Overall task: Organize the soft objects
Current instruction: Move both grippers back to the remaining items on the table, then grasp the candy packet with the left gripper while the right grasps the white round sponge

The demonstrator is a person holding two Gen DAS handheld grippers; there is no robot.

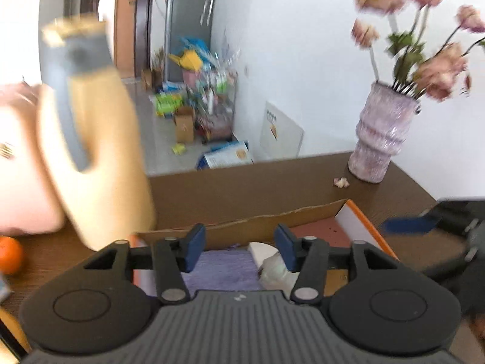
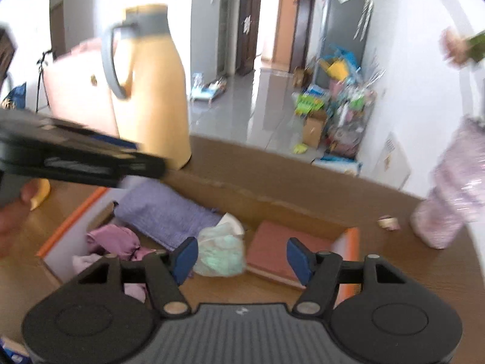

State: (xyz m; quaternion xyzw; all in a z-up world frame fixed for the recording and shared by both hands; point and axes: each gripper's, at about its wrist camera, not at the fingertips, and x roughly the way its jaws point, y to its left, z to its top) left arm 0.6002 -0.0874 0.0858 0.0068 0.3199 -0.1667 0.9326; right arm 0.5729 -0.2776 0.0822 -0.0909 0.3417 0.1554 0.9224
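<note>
Both grippers, left (image 1: 239,250) and right (image 2: 242,257), are hanging over the box (image 2: 257,191) with fingers apart, empty (pale bundle (image 2: 221,251) lying nearest the right).

No text, label or number is sharp enough to read anywhere.

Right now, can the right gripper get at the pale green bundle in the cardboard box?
Probably yes. The right gripper is open and empty, aimed down into the cardboard box, and the pale green bundle lies uncovered just ahead of its fingertips. The left gripper hovers off to the side, not across that path.
</note>
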